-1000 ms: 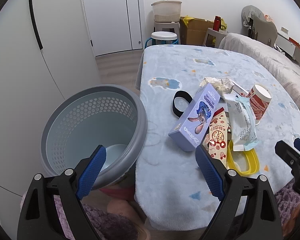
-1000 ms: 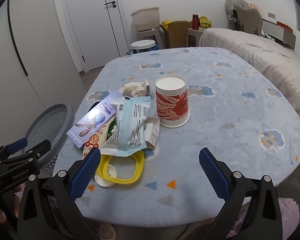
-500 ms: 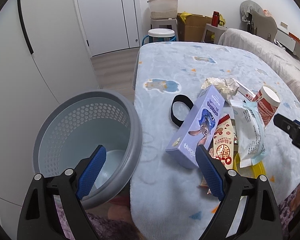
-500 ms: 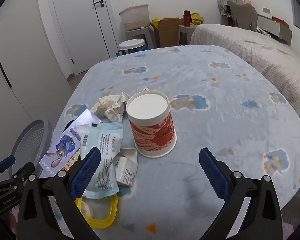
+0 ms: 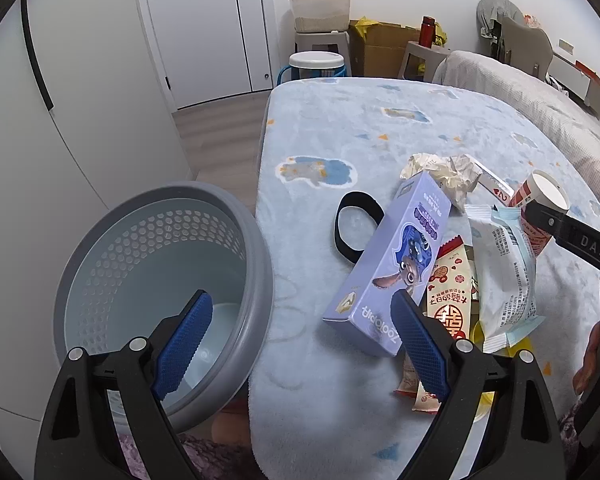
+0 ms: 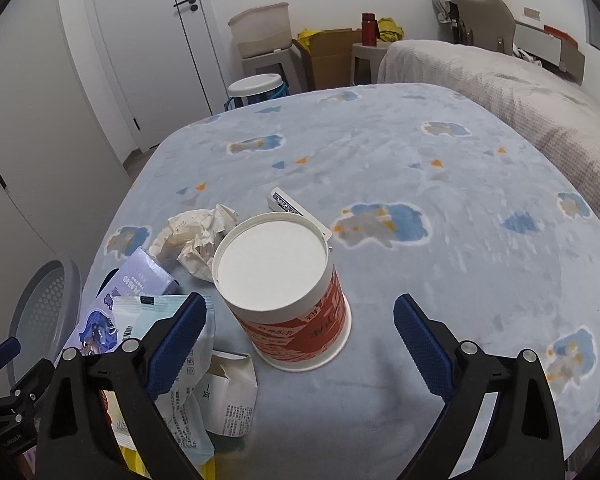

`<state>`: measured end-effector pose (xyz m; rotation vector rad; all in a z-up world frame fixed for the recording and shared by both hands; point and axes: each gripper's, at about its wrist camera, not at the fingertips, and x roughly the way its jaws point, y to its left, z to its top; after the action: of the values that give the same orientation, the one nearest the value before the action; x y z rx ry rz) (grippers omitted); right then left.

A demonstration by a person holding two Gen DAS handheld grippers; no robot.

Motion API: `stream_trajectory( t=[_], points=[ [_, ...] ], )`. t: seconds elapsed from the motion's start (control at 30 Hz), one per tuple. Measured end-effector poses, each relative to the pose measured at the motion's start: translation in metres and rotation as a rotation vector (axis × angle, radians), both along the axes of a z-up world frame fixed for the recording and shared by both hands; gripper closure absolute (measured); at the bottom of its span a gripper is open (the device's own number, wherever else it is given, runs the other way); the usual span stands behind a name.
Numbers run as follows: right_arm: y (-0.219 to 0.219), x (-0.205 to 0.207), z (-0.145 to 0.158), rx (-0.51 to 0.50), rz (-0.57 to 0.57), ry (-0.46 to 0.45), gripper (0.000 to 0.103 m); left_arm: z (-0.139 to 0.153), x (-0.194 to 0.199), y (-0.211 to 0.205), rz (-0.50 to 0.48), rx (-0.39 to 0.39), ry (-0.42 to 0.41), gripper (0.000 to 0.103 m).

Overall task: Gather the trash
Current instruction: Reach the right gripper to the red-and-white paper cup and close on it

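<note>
A pile of trash lies on the blue blanketed table [image 5: 340,128]: a purple carton [image 5: 392,268], a crumpled paper [image 5: 444,176], a red-and-white paper cup [image 6: 288,284], a pale blue wrapper [image 5: 504,272], a red snack packet [image 5: 448,300] and a black band [image 5: 354,226]. A grey perforated bin [image 5: 156,280] stands by the table's left edge. My left gripper [image 5: 300,340] is open, spanning the bin's rim and the carton's near end. My right gripper [image 6: 296,344] is open and empty, the cup standing just ahead between its jaws.
A small card box [image 6: 288,206] lies behind the cup. A yellow ring [image 5: 480,332] lies under the wrappers. White cabinet doors [image 5: 80,80] stand left. A stool [image 5: 316,64], cardboard boxes [image 5: 384,48] and a covered sofa [image 6: 500,80] lie beyond the table.
My right gripper has moved forward and low toward the cup, which now sits between its open jaws. My left gripper shifted slightly toward the bin and carton.
</note>
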<state>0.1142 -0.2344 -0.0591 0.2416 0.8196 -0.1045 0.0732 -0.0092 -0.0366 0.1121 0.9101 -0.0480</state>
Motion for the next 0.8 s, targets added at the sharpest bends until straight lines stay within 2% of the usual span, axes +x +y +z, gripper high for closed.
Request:
stream_trajectory(
  t=[0.1, 0.17, 0.23, 0.47, 0.8],
  points=[
    [0.000, 0.004, -0.002, 0.007, 0.008, 0.005, 0.022, -0.002, 0.001, -0.001, -0.005, -0.001, 0.006, 0.016],
    [0.001, 0.005, -0.002, 0.008, 0.015, 0.008, 0.035, -0.002, 0.001, -0.001, -0.007, -0.002, 0.006, 0.016],
    [0.001, 0.005, -0.001, 0.015, 0.027, 0.003, 0.043, -0.002, 0.001, -0.001, -0.009, -0.008, 0.009, 0.016],
    [0.001, -0.003, 0.006, 0.024, 0.028, -0.019, 0.043, -0.001, 0.001, -0.001, -0.032, -0.029, 0.018, 0.016],
    [-0.004, -0.035, 0.022, 0.043, 0.031, -0.043, 0.044, 0.006, -0.007, -0.012, -0.075, -0.038, 0.010, 0.016]
  ],
)
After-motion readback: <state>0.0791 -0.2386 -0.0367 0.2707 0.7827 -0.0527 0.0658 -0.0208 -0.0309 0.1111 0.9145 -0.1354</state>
